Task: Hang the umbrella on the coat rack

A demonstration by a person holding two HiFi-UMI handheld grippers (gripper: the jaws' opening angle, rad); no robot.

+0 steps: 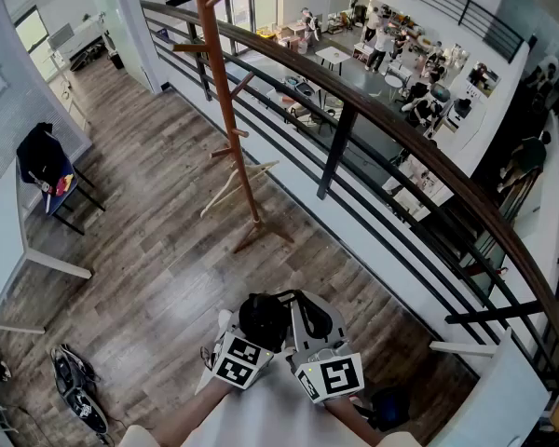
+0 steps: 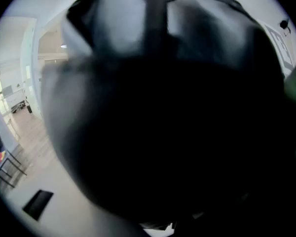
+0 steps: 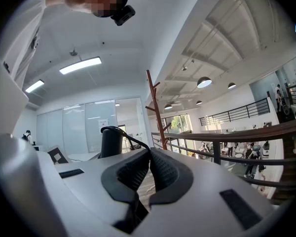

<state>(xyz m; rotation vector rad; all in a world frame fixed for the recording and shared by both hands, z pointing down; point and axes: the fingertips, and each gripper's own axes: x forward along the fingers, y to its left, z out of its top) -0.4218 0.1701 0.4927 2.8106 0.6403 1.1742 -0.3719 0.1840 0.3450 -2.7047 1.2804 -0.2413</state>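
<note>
Well, marker cubes (image 1: 334,377): black-white squares
Left gripper (image 1: 242,335): clasping black umbrella (image 1: 264,317)
Right gripper (image 3: 149,156): pinching cord strap (image 3: 129,140)
Coat rack (image 1: 225,91): reddish wood, twelve o'clock

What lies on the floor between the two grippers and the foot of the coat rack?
Nothing: the head view shows only bare wood floor there.

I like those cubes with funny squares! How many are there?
2. One marker cube sits bottom centre; the other marker cube is just right of it. None seem hidden.
</note>
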